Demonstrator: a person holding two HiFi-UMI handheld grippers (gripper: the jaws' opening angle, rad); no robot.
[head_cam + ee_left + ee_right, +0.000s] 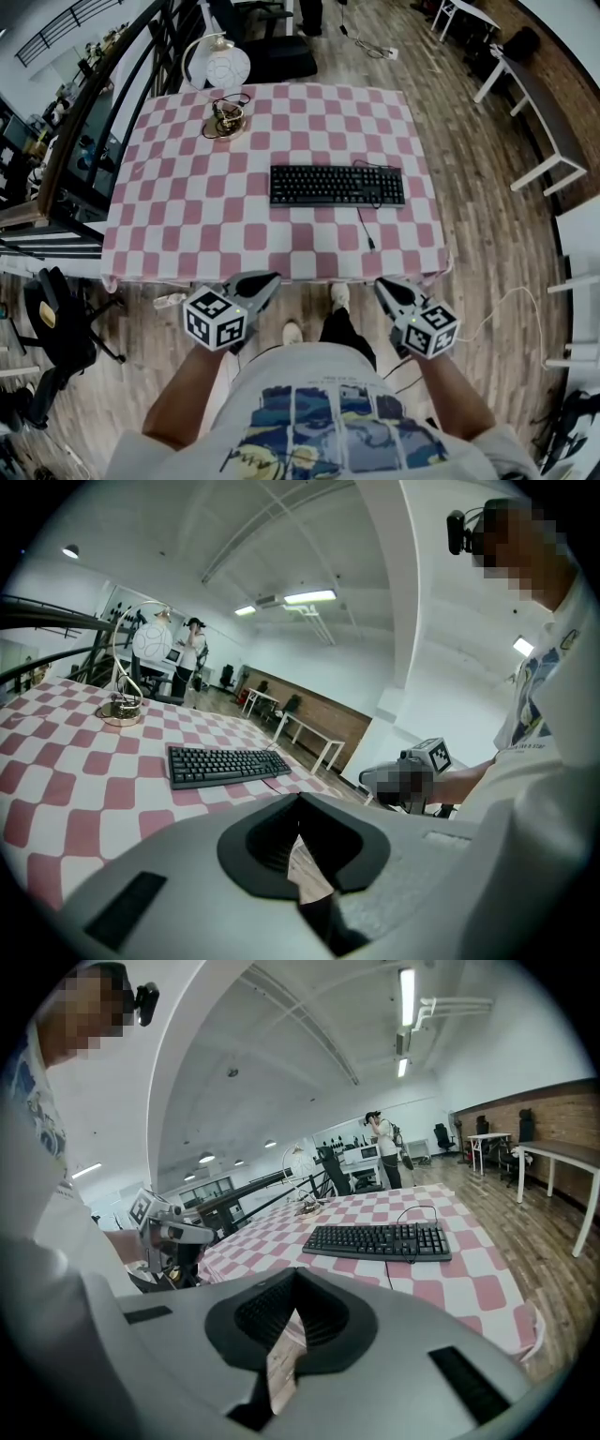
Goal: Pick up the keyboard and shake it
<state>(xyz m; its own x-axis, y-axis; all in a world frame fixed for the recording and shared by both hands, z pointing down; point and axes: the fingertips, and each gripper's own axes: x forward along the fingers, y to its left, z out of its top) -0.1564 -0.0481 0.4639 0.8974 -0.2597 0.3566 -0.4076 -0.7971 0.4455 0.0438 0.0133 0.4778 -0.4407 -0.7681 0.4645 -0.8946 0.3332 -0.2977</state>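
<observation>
Keyboard (337,185) lies flat on the checkered worktop (187,216), right of centre, with its cable (364,225) trailing toward the near edge. Left gripper (269,279) and right gripper (383,284) both sit off the near edge, well apart from the keyboard. Fingers on both are clenched together, pad to pad. Lamp (225,70) stands at the far left.

I look down on a table (281,265) draped in a pink-and-white checked cloth (178,220). A black keyboard (337,185) lies flat right of centre, parallel to the near edge, its cable (365,228) trailing toward me. Far side, left of centre, a desk lamp (228,67) stands on a brass-coloured base (225,125), well apart from the keyboard.
</observation>
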